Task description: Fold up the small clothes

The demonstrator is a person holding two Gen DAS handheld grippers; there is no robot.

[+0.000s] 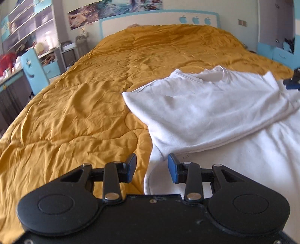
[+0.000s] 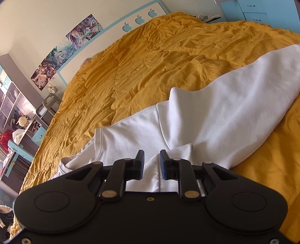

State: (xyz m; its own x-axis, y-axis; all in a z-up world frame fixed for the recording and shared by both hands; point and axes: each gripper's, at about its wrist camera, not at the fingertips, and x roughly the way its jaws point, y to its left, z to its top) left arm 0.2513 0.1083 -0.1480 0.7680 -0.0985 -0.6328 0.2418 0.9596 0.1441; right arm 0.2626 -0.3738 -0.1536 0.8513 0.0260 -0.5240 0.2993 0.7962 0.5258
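Observation:
A white T-shirt lies partly folded on a mustard-yellow quilt, its collar toward the headboard and one layer doubled over the lower part. My left gripper hovers at the shirt's left edge, open, with the quilt and a hem below the gap and nothing pinched. In the right wrist view the same shirt spreads across the quilt, one fold running off to the upper right. My right gripper sits low over the cloth, its blue pads a narrow gap apart, with fabric showing beneath them but not clamped.
A white headboard with blue apple shapes stands at the bed's far end. Shelves and a light blue chair line the left side. Blue drawers stand beyond the far right corner. Bare quilt stretches left of the shirt.

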